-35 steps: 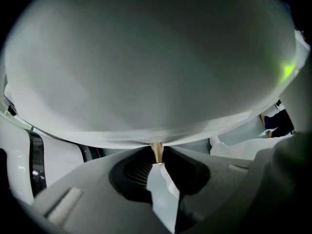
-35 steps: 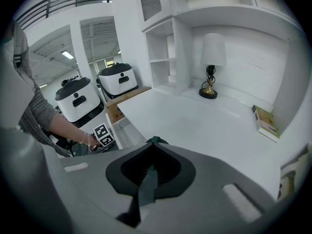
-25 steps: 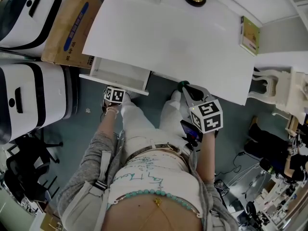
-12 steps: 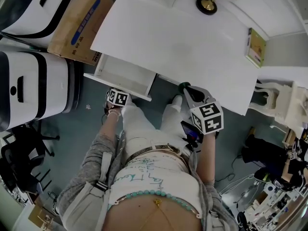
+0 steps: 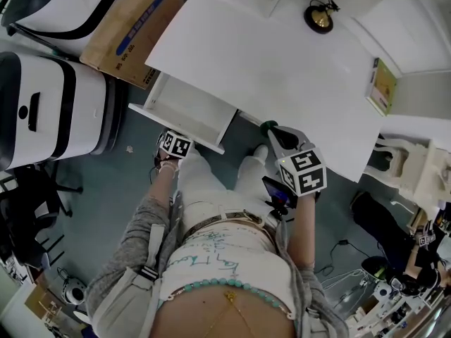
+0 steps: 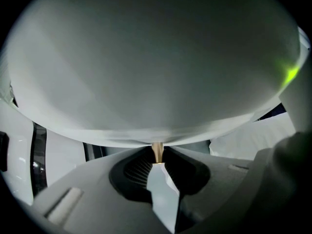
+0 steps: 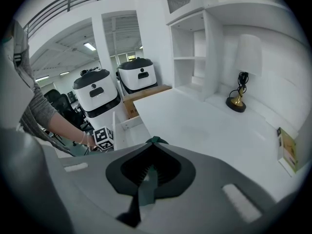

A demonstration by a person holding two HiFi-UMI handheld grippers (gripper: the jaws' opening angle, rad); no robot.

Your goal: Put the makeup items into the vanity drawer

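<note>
Swung clockwise in the head view since a second ago, the white vanity top (image 5: pixel 282 76) lies more askew, and the left gripper (image 6: pixel 157 155) has shifted slightly right with the drawer front. Nearest, the right gripper (image 5: pixel 270 127) hangs at the vanity's near edge, its jaws pressed together with only a green tip showing. The left gripper's jaws are closed too, with a tan sliver at their tips. Just beyond, the vanity drawer (image 5: pixel 176 127) stands pulled out. A brass-based lamp (image 5: pixel 318 16) stands at the back.

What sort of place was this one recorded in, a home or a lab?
Likely a lab or office staged as a bedroom corner: a white vanity with a lamp stands beside boxy white machines and a cardboard box.
</note>
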